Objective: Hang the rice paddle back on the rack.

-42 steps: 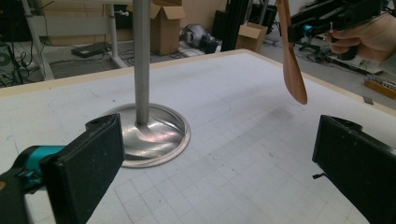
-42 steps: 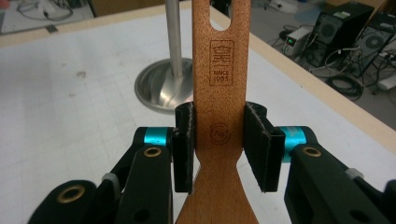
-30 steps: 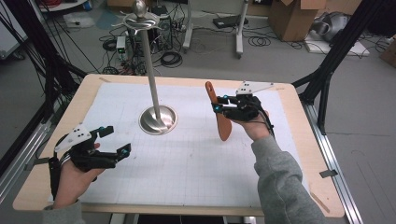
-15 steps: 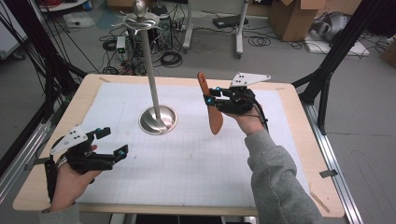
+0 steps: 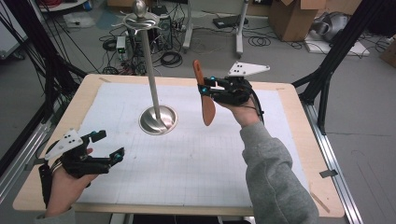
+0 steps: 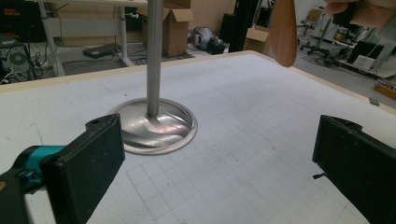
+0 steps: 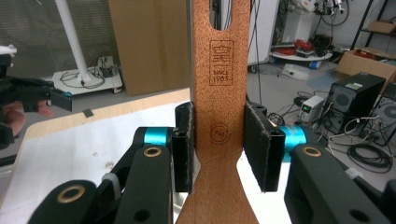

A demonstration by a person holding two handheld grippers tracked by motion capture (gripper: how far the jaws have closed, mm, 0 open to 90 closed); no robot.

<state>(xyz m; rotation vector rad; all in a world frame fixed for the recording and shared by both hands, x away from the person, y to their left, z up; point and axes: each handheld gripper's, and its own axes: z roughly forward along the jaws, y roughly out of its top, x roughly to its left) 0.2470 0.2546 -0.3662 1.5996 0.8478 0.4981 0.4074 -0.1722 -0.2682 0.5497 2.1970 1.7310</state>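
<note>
Right gripper view, right gripper clamped on wooden spatula handle, burned stamp reading "SINCE 1985", left gripper jaws wide apart near metal stand

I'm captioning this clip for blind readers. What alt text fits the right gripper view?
The right gripper clamps the flat handle of a wooden spatula between its two black jaws, handle upright, with a hanging slot and a burnt-in stamp above the grip. Behind lie the table and a cluttered workshop.

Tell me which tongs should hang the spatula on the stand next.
Right. The right tongs already clamp the flat brown wooden spatula by its handle, lifted beside the tall silver metal stand. The left tongs are open, low at the table's near edge.
</note>
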